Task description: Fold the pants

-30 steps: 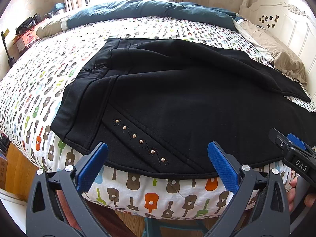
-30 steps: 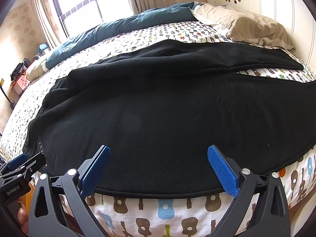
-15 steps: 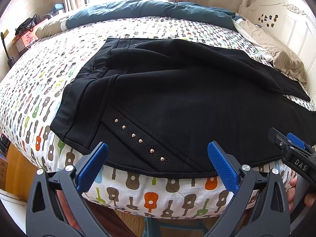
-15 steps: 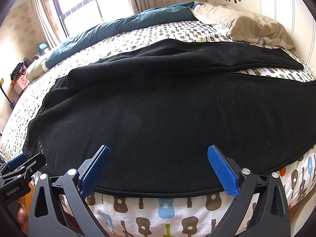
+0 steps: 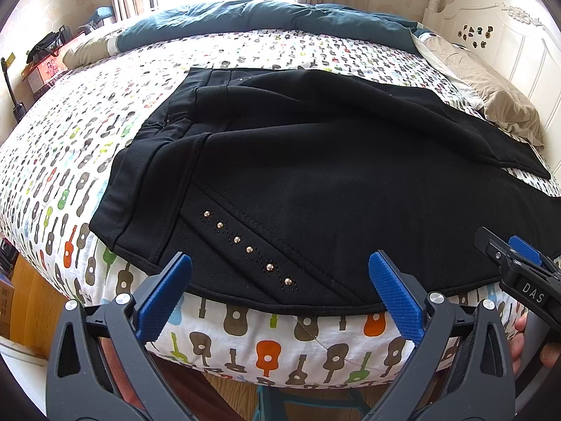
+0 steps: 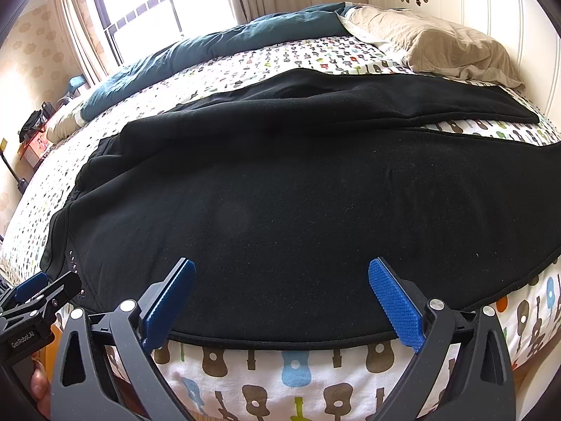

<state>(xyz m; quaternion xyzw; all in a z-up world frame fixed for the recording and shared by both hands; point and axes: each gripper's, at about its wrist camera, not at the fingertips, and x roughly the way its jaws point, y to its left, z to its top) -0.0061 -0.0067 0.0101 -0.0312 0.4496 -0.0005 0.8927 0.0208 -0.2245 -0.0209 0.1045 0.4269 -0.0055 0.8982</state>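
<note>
Black pants [image 5: 315,175] lie spread across the bed [image 5: 70,161], filling the middle of both frames, their near edge at the mattress edge. The left claw [image 5: 279,291] and right claw [image 6: 281,301] both gape wide at frame bottom, holding nothing. Only the left view shows the studs [image 5: 245,245] and waistband; only the right view shows the far leg reaching the pillow [image 6: 448,49].

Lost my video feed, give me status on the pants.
Left gripper and right gripper open, at bed edge. Black pants spread flat, unfolded. Nothing in the way.
</note>
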